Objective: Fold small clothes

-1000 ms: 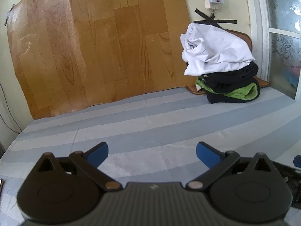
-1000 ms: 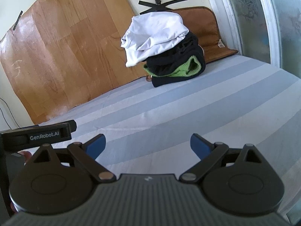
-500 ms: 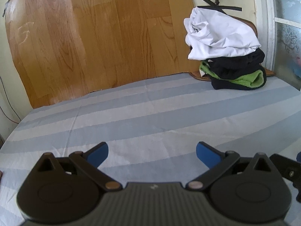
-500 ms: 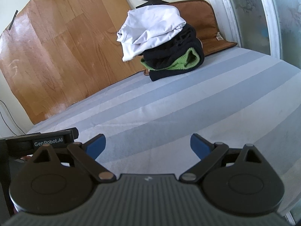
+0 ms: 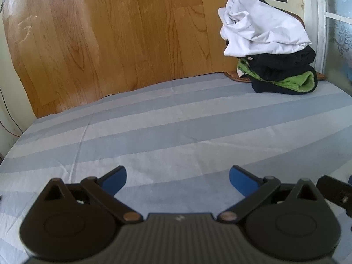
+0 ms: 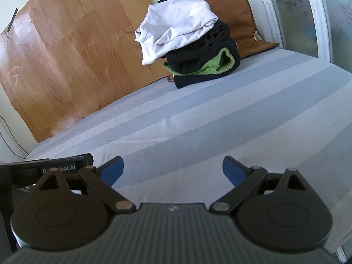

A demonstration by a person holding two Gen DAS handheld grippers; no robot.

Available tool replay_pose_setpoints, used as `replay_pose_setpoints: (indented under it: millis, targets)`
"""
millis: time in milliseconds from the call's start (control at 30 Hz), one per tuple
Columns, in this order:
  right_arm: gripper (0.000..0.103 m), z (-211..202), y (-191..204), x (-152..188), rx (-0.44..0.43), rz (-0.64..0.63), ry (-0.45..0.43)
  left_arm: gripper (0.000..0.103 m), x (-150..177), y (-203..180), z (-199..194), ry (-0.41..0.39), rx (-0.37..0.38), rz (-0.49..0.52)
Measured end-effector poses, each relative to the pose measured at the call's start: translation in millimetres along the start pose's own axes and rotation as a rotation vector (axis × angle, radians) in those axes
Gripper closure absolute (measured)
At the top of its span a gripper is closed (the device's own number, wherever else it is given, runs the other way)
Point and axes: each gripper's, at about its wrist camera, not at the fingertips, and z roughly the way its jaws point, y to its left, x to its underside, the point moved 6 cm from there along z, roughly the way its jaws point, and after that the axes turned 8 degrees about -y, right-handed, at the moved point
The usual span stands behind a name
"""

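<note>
A bed sheet [image 5: 176, 127] with wide blue and pale stripes covers the flat surface. It looks smooth, with a few soft creases. Behind it a big sheet of wood-look board [image 5: 123, 35] leans on the wall, held with bits of black tape [image 6: 12, 21]. On the right side there is a white window frame [image 6: 316, 15] with bumpy glass.

The pile of clothes [image 5: 270, 50] sits in the far right corner of the sheet, close to the board. A crumpled white garment [image 6: 176, 28] lies on top. Under it are black clothes [image 6: 206, 50] and a green knit piece [image 6: 220, 63]. A brown mat [image 6: 244, 26] stands behind the pile.

The left gripper [image 5: 177, 177] is low over the near part of the sheet, well apart from the pile. Its blue fingertips [image 5: 115, 179] are spread wide with nothing between them. The right gripper [image 6: 172, 170] is low too, beside the left one. Its blue fingertips [image 6: 232, 170] are also spread wide and hold nothing.
</note>
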Motion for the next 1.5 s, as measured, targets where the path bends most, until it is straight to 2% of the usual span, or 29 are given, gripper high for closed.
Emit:
replay_pose_setpoints:
  millis: [833, 1500]
  targets:
    - [0.005, 6.6, -0.6, -0.2, -0.003, -0.002, 0.014, 0.0, 4.1, 9.7, 6.7, 0.019, -0.024, 0.003]
    - [0.005, -0.9, -0.2, -5.1, 0.01, 0.005, -0.012, 0.0, -3.7, -4.9, -17.5, -0.028, 0.03, 0.037]
